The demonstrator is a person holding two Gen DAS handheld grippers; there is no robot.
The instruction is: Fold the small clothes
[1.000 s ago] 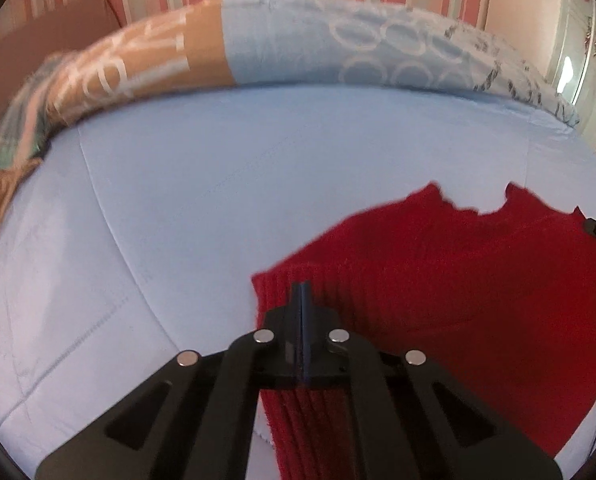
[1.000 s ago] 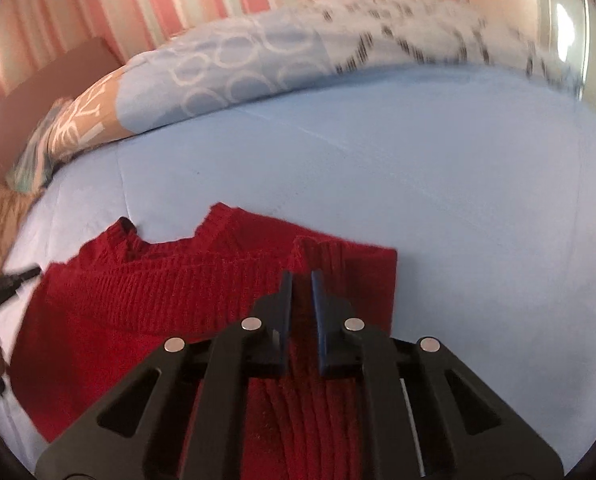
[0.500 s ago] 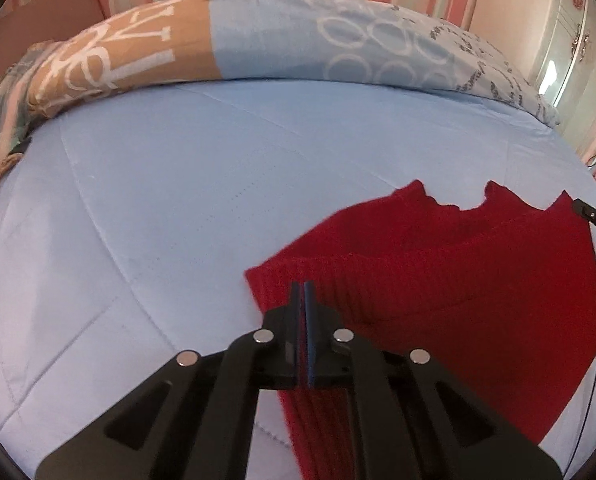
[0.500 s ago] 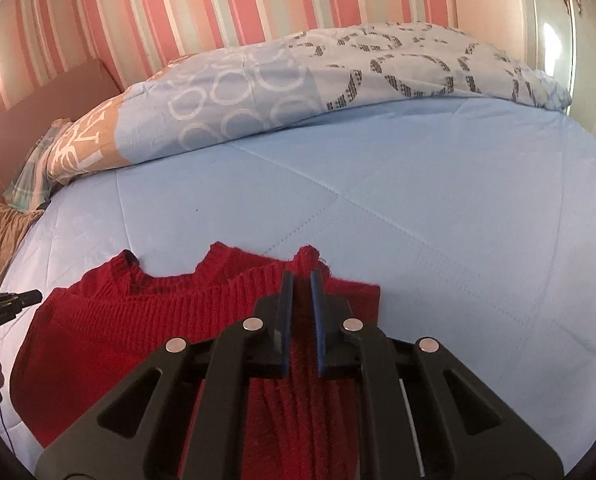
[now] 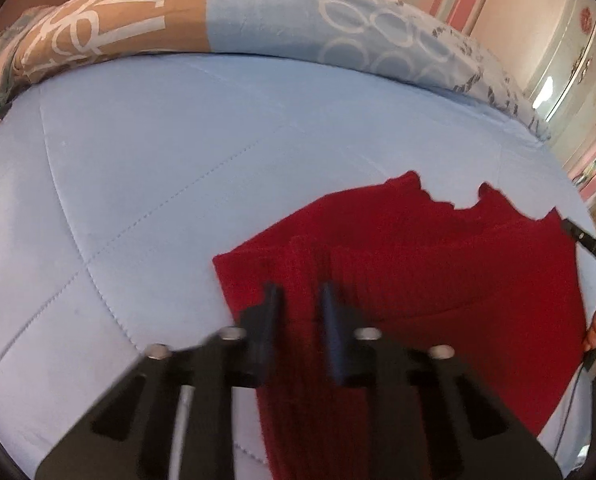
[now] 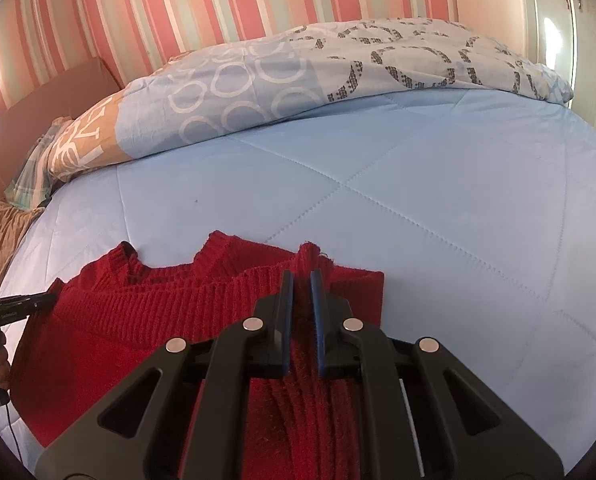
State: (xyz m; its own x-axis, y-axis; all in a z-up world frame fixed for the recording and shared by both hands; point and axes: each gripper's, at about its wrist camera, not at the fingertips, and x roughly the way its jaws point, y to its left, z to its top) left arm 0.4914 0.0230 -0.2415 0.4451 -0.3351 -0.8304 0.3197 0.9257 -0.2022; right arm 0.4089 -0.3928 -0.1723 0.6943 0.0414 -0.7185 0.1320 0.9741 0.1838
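Note:
A red knit sweater (image 5: 438,280) lies folded on the light blue bed cover (image 5: 158,184), its lower half turned up over the neckline end. My left gripper (image 5: 298,292) has its jaws apart, with a ridge of the sweater's ribbed edge lying loose between them. In the right wrist view the same sweater (image 6: 146,320) fills the lower left. My right gripper (image 6: 301,276) is shut on a pinched ridge of the sweater's ribbed edge at its right corner, low over the bed.
A rolled duvet (image 6: 298,68) with ring patterns lies along the far side of the bed. A tan and white pillow (image 5: 90,28) sits at the far left. A striped pink wall (image 6: 178,4) stands behind. White cabinet doors (image 5: 570,64) are at the right.
My left gripper has opened and let go of the sweater's edge. Both grippers have lowered the folded edge onto the sweater. My right gripper stays closed on the fabric.

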